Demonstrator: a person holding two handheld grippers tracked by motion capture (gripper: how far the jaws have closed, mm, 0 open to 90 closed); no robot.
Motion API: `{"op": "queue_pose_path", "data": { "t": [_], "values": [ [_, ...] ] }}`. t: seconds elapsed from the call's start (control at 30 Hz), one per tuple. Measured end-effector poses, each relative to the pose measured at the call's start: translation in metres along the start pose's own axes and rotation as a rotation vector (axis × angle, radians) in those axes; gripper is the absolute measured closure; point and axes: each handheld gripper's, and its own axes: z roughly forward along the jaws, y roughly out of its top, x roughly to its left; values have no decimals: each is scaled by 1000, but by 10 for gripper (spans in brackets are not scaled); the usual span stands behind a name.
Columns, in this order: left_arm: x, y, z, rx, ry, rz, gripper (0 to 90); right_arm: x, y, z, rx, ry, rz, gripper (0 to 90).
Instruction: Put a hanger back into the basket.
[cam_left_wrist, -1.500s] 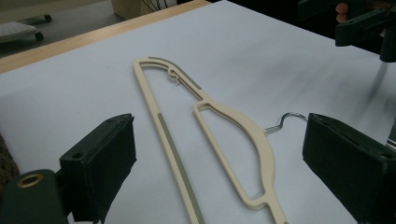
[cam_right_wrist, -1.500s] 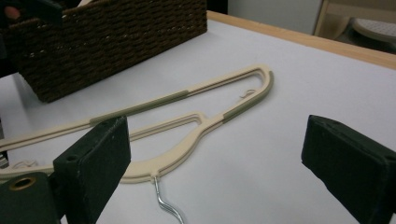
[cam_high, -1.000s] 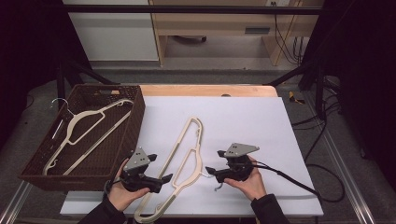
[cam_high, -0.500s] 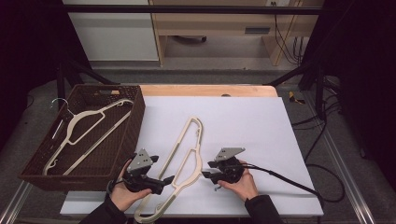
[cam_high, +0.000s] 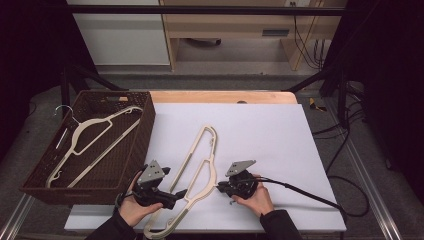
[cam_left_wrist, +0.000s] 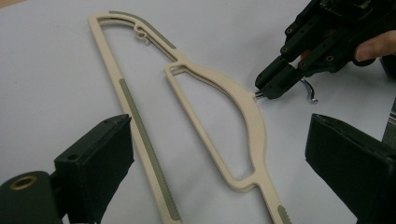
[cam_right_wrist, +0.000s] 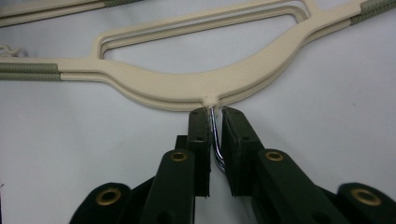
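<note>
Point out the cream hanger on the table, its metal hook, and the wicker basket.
cream hanger (cam_left_wrist: 243, 100): left gripper view, on its curved shoulder.
metal hook (cam_right_wrist: 214, 127): right gripper view, on the wire shank between the jaws.
wicker basket (cam_high: 141, 131): high view, on its right wall.

Two black hand-held grippers: left hand-held gripper (cam_high: 175, 196), right hand-held gripper (cam_high: 221, 187). Grey three-cornered plate on top of each w/ screws. Brass-coloured rivets on jaw links. Black cable off right one. Dark sleeves on both forearms.
</note>
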Motion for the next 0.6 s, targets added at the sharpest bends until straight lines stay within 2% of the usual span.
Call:
{"op": "queue_pose_path", "data": {
  "t": [0.07,0.17,0.43,0.5,0.57,0.6],
  "values": [
    [0,0,1,5,-2,2,81,-1,0,1,-4,1,-25,873],
    [-1,0,2,8,-6,3,85,-2,0,0,2,8,-34,881],
    [-5,1,6,19,-29,15,125,-2,4,-6,-18,23,-25,887],
    [-8,3,10,34,-47,21,145,-3,7,-11,-33,30,-13,888],
    [-10,3,12,40,-52,25,161,-4,8,-12,-38,34,-26,888],
    [-13,4,16,58,-62,37,173,-3,9,-14,-45,35,-11,888]
  ]
}}
